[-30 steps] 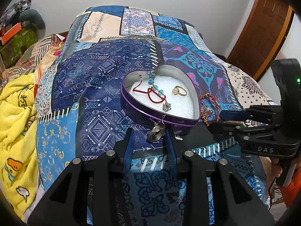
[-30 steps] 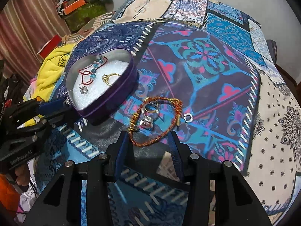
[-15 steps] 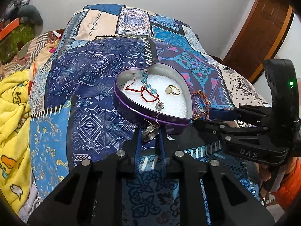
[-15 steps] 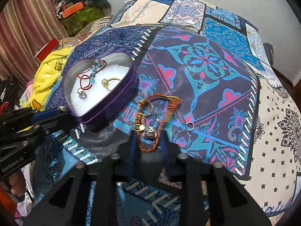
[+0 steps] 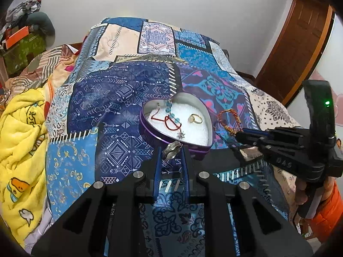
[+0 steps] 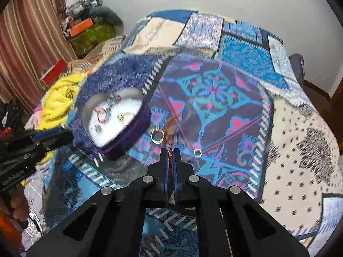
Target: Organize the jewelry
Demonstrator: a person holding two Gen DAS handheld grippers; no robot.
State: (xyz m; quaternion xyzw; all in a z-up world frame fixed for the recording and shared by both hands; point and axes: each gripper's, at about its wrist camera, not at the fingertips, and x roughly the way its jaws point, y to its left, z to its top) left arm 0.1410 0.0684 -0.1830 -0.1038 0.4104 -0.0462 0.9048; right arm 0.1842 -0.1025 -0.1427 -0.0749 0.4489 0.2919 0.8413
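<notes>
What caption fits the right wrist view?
Right gripper shut on bracelet beside heart tin.

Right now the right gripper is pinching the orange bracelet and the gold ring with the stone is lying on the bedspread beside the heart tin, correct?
Not quite. The right gripper does pinch the orange bracelet, but the gold ring with the stone lies inside the heart tin, on its white padding, as the left wrist view shows.

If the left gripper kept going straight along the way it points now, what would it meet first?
Probably the near rim of the heart-shaped tin, just ahead of the left gripper, which is shut on a silver ring. Depth is hard to judge; it may pass over the rim onto the white foam lining.
</notes>
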